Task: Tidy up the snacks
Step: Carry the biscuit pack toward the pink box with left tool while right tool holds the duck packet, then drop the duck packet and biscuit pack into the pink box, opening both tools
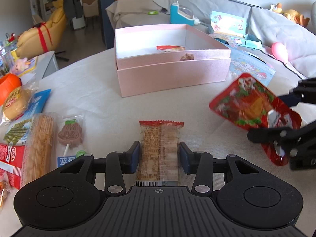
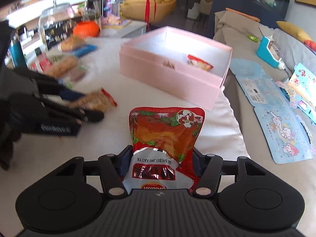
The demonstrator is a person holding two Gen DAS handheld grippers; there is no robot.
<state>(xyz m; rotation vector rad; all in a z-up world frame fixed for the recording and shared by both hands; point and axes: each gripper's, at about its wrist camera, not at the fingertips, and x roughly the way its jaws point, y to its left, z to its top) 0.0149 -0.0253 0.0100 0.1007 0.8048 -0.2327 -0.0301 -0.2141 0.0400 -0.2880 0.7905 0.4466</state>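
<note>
Left gripper [image 1: 159, 156]: jaws narrowed onto a clear-wrapped brown biscuit packet with red crimped ends [image 1: 159, 150], on the white tabletop [image 1: 98, 98]. Right gripper [image 2: 161, 158]: clamped on a red foil roast-duck pouch [image 2: 165, 130], raised near the open pink cardboard box [image 2: 173, 79], which holds 2 snacks.

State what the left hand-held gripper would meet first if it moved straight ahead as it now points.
Probably the pink rectangular cardboard box's near wall: the left hand-held gripper, holding a clear red-edged biscuit packet, faces it across bare tablecloth.
</note>
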